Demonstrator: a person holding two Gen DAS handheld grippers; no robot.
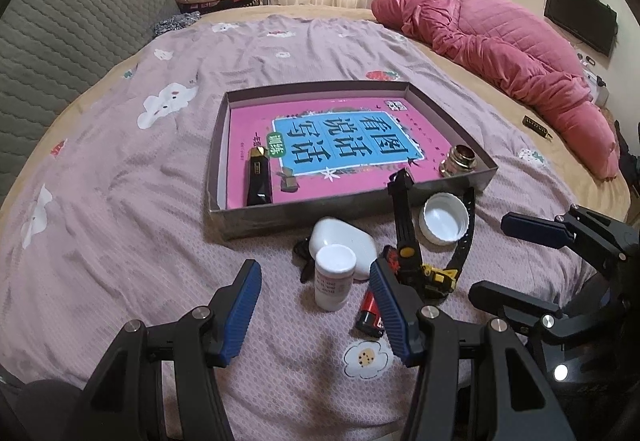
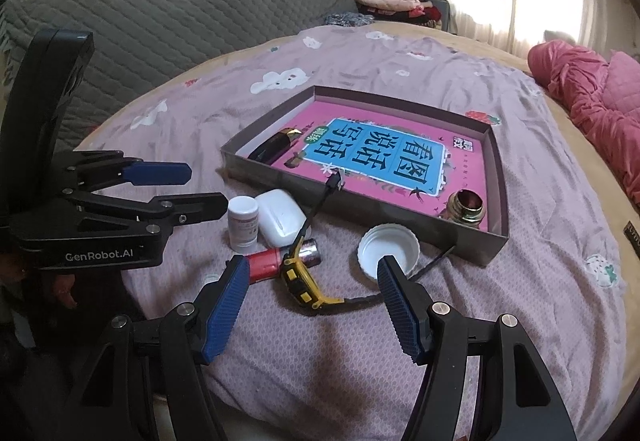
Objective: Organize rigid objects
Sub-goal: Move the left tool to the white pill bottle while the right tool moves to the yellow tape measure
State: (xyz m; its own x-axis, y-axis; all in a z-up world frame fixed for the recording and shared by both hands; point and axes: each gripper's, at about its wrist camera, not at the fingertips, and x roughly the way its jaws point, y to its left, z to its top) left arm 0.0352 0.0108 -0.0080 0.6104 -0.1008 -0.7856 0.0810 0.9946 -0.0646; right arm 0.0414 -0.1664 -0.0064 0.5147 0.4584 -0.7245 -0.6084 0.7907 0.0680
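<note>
On a bed [image 1: 120, 169] spread with a lilac cloud-print sheet, we see both grippers poised over a small scatter of objects just in front of a shallow grey box [image 1: 296, 219].

The left gripper [image 1: 316, 315] has its blue-padded fingers [image 1: 240, 315] standing apart with nothing gripped. Between them in the left wrist view stands a white pill bottle [image 1: 334, 277], upright and clear of both pads. Behind it lies a white case [image 1: 348, 239], and beside the right-hand pad a red battery [image 1: 370, 315] rests on the sheet.

The right gripper [image 2: 312, 305] is also spread wide and holds nothing. A yellow-and-black watch [image 2: 298, 279] lies on the sheet between its fingers, one strap rising to lean on the box's front wall. An upturned white lid [image 2: 388, 245] sits just past the tip of one pad; we cannot tell whether they touch.

Inside the box lies a pink book [image 1: 340, 145] with a blue title panel. A black tube with a gold tip [image 1: 259, 177] lies in the near left corner, and a brass-coloured ring-shaped fitting [image 1: 458, 161] stands in the near right corner.

Further back, a pink quilt [image 1: 500, 41] is bunched along the bed's edge, and a grey quilted sofa [image 1: 72, 25] stands to the other side.
</note>
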